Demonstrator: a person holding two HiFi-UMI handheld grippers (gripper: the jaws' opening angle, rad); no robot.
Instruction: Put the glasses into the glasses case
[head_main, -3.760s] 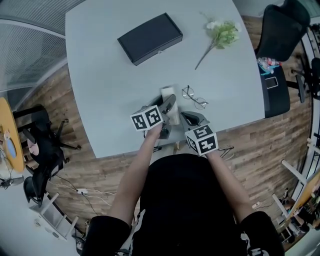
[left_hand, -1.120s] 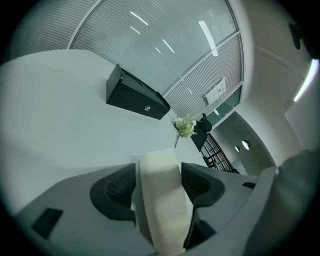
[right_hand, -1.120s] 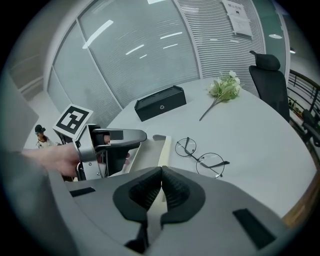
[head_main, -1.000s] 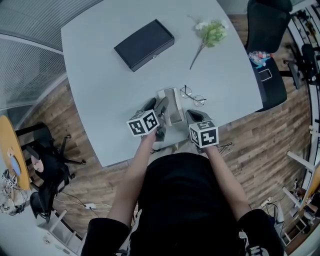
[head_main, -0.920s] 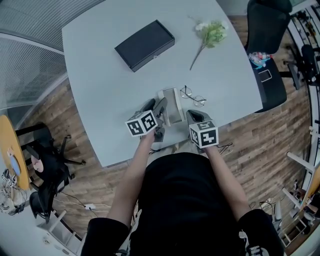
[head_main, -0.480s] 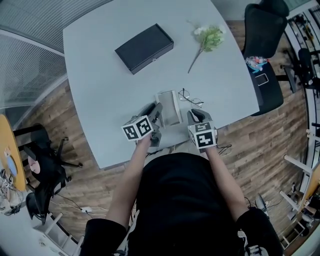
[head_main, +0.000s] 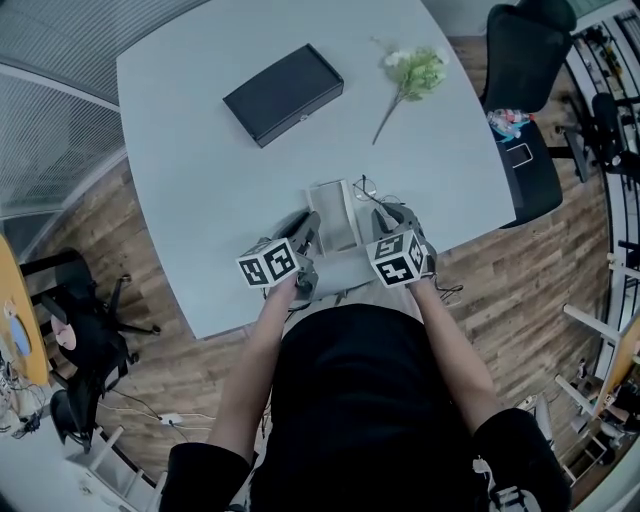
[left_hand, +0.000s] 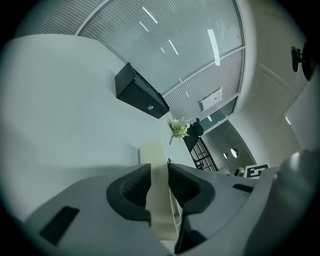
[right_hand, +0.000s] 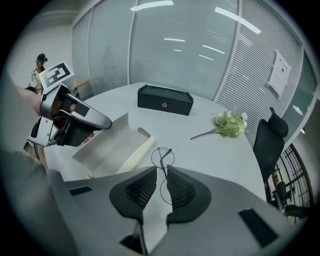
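The open cream glasses case (head_main: 335, 208) lies near the table's front edge. My left gripper (head_main: 312, 224) is at its left side. In the left gripper view its jaws (left_hand: 159, 172) have just been closing, and the pads now sit against both faces of the case's upright cream wall (left_hand: 154, 155). The thin wire glasses (head_main: 372, 187) lie on the table right of the case. My right gripper (head_main: 386, 212) is over them. In the right gripper view one lens (right_hand: 162, 157) shows beyond the tips (right_hand: 161, 172). The frame runs into the narrow slit between the jaws. Whether the pads press it is unclear.
A black box (head_main: 283, 82) sits at the table's far left, and a sprig of pale flowers (head_main: 415, 70) at the far right. A black office chair (head_main: 525, 50) stands past the table's right edge. The person's body is against the front edge (head_main: 250, 310).
My right gripper has moved forward over the glasses and rolled its cube. The left gripper has stayed at the case's left side.
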